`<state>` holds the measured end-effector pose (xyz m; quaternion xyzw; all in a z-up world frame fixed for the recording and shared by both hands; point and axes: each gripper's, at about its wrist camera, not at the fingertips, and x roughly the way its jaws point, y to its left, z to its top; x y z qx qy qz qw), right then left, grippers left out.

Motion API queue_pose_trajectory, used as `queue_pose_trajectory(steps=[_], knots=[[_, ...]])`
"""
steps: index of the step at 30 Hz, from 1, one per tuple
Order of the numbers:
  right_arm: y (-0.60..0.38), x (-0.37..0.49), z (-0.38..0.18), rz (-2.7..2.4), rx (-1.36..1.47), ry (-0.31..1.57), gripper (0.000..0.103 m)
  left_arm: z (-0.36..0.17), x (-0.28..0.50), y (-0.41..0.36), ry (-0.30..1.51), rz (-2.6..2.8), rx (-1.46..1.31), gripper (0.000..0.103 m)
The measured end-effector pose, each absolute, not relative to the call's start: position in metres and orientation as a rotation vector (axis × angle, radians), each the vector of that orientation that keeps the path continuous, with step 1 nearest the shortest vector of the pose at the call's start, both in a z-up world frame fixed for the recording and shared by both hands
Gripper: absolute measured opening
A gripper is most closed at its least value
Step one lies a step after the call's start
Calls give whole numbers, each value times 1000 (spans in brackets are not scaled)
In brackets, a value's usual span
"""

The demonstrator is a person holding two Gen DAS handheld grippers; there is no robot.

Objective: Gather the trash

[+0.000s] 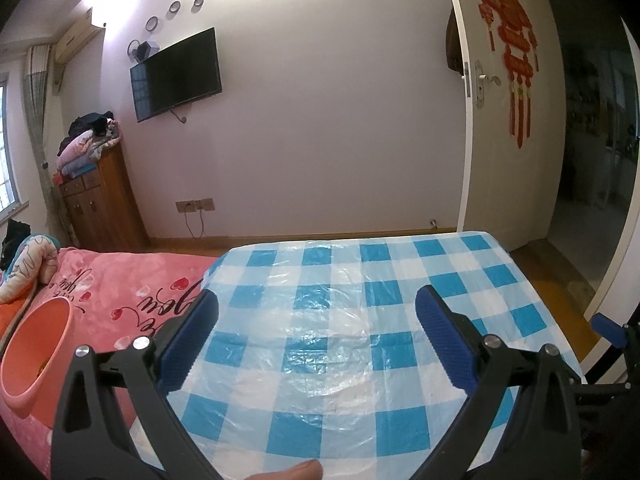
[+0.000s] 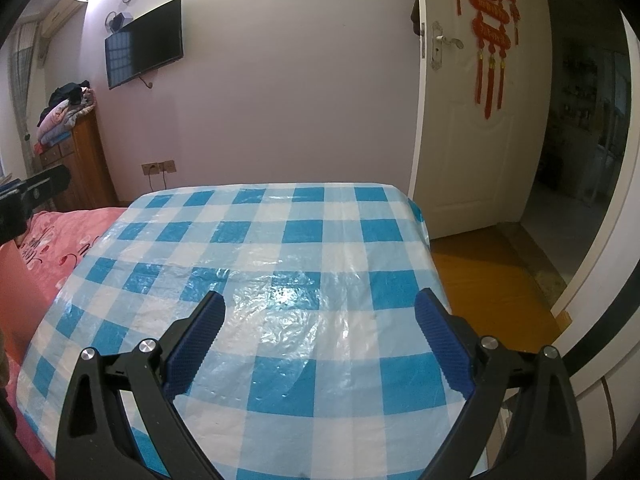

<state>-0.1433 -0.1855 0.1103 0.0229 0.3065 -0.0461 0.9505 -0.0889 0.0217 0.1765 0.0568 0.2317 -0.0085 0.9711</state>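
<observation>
A table under a blue-and-white checked plastic cloth (image 1: 340, 320) (image 2: 260, 272) fills both views, and no loose trash shows on it. An orange-pink plastic bin (image 1: 36, 356) stands tilted on the pink bedspread to the left, with a small dark bit inside; its edge (image 2: 16, 300) shows in the right wrist view. My left gripper (image 1: 316, 308) hovers open over the near part of the cloth, nothing between its blue pads. My right gripper (image 2: 318, 312) is open too, over the cloth's near right part. The other gripper's blue tip (image 1: 608, 330) shows at the right edge.
A bed with a pink patterned blanket (image 1: 132, 284) lies left of the table. Beyond stand a wooden cabinet (image 1: 100, 204) stacked with folded bedding, a wall TV (image 1: 176, 74) and a white door (image 1: 504, 120) standing open onto a dim hallway. Bare orange floor (image 2: 492, 292) lies right of the table.
</observation>
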Motion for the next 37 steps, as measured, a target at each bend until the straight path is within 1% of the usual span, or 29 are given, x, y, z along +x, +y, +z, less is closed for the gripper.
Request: queue_pose_trajectory(steps=[25, 37], knots=[[-191, -131, 91, -86, 73, 685, 94, 133, -77, 14, 565, -57, 121, 99], [-187, -91, 54, -85, 76, 811, 94, 54, -41, 10, 800, -33, 126, 99]])
